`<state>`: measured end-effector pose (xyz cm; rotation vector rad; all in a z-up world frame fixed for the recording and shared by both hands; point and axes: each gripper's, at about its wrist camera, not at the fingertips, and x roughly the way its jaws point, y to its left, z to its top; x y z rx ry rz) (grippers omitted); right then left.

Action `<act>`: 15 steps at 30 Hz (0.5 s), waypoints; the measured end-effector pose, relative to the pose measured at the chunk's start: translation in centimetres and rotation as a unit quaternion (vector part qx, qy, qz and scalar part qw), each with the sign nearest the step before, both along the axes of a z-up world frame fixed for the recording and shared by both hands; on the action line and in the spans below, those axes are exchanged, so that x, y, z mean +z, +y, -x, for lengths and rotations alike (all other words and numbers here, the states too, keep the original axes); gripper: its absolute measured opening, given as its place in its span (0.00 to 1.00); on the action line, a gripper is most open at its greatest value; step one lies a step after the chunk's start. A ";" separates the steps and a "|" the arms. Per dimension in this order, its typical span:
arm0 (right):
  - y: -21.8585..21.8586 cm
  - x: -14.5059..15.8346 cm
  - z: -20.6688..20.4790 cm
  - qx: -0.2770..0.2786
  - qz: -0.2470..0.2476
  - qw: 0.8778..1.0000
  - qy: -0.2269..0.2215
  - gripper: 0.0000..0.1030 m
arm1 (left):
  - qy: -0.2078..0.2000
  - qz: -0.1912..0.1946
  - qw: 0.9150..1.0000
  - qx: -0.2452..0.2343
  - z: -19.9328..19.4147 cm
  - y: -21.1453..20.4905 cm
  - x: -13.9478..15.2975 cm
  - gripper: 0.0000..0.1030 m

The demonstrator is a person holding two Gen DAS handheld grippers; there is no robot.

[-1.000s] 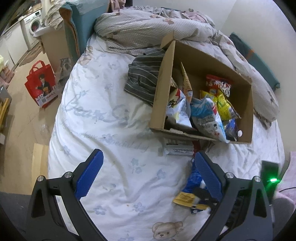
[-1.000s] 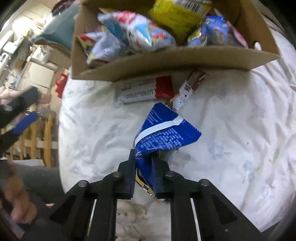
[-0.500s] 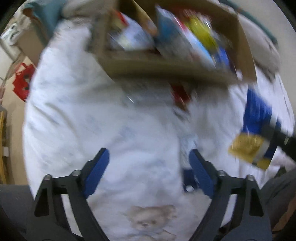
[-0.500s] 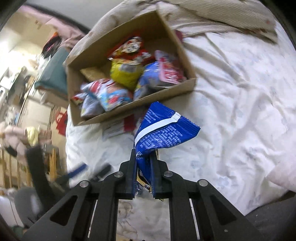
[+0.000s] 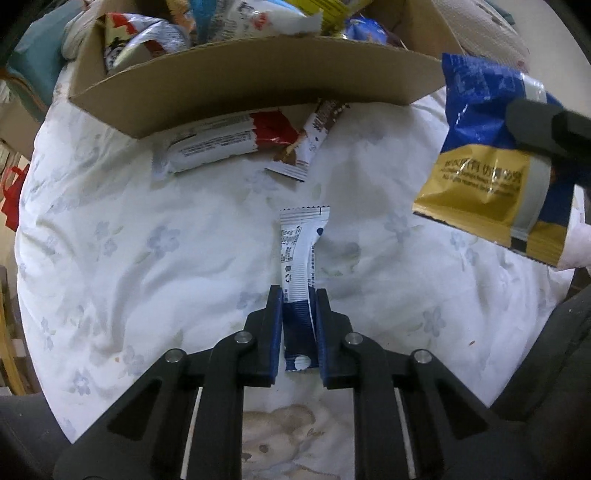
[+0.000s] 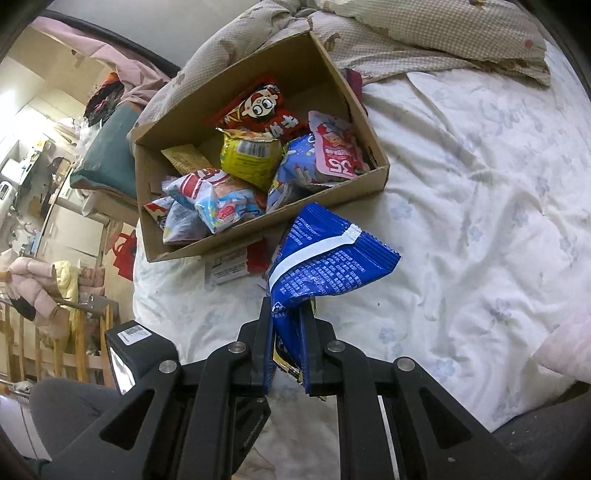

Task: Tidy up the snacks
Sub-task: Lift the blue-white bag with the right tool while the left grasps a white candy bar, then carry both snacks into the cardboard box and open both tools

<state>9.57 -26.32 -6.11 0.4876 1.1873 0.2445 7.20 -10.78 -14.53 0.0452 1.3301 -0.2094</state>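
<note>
My left gripper (image 5: 298, 299) is shut on a slim white and blue snack stick (image 5: 301, 251) that lies on the white bedsheet. My right gripper (image 6: 287, 314) is shut on a blue and gold snack bag (image 6: 325, 258) and holds it above the bed in front of the cardboard box (image 6: 373, 173). That bag also shows at the right of the left wrist view (image 5: 484, 155). The box (image 5: 258, 85) holds several snack packs. A red and white bar (image 5: 225, 138) and a small brown packet (image 5: 314, 144) lie by the box's front wall.
A rumpled quilt (image 6: 424, 33) lies behind the box. A red bag (image 6: 123, 249) stands on the floor left of the bed. A bear print (image 5: 280, 439) marks the sheet near me. A person's arm in pink (image 6: 29, 288) is at far left.
My left gripper moved in toward the box and closed on the white and blue snack stick. My right gripper lifted the blue bag higher above the bed.
</note>
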 end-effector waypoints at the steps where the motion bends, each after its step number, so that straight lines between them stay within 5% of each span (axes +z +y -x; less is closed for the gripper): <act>1: 0.1 0.0 0.0 0.002 -0.002 1.000 0.001 0.12 | 0.001 0.002 1.000 0.004 0.1 0.3 0.1 0.13; 15: 1.1 0.8 0.2 0.016 -0.017 1.000 -0.013 0.12 | -0.029 -0.015 0.996 0.078 -0.8 5.7 3.2 0.13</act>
